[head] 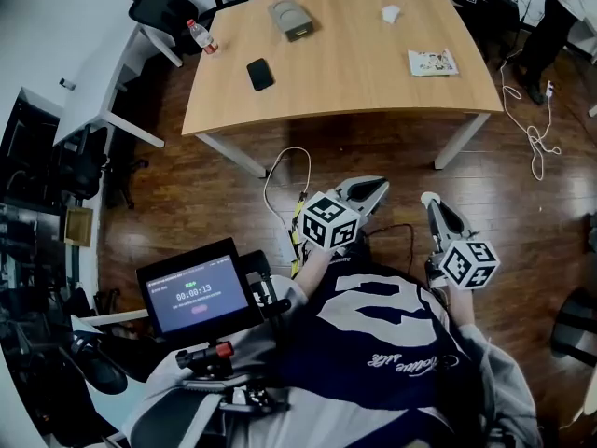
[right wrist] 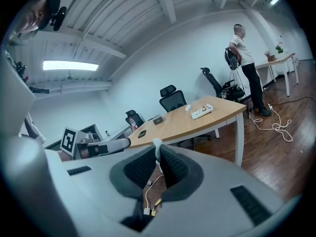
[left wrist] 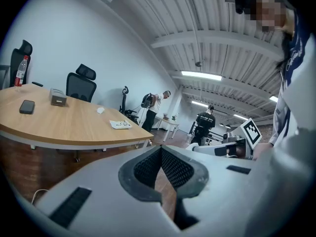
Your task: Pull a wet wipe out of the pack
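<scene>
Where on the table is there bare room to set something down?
Widest bare patch: the near middle of the table, between the phone on the left, the printed flat pack on the right and the near edge. A smaller gap lies between the gray box and the white wad. Crowded: the far left corner, with bottle, gray box and phone.

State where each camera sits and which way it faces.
Head view: on the person's head, steeply down at table, torso, left gripper, right gripper.
Left gripper view: rides that gripper, along shut jaws; table at left, right gripper at right.
Right gripper view: along jaws pinching a white scrap, towards the table; left gripper shows.
All share the table.
</scene>
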{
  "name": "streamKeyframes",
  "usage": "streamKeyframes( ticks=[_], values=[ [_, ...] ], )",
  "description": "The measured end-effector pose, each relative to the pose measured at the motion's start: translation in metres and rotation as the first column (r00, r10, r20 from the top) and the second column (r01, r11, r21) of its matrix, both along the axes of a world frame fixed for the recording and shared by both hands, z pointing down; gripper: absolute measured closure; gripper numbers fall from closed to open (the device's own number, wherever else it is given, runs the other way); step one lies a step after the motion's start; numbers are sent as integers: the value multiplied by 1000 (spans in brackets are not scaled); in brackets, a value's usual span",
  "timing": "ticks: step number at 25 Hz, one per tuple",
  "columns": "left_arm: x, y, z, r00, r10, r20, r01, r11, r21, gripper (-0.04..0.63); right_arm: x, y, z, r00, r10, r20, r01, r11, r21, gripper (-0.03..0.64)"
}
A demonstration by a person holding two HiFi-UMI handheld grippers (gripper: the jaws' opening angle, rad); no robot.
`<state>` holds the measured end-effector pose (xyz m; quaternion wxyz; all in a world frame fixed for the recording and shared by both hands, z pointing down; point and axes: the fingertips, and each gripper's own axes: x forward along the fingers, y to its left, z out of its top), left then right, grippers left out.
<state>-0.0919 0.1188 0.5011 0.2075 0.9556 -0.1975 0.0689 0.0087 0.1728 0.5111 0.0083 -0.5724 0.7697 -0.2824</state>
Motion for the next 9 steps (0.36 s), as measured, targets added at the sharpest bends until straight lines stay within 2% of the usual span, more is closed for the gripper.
streamKeyframes(
  ticks=[9],
  values=[
    [2,4,-1,1000,15,14,-15,1000,-6,594,4,7,0,1000,25,12,-25,1000,-4,595]
  ],
)
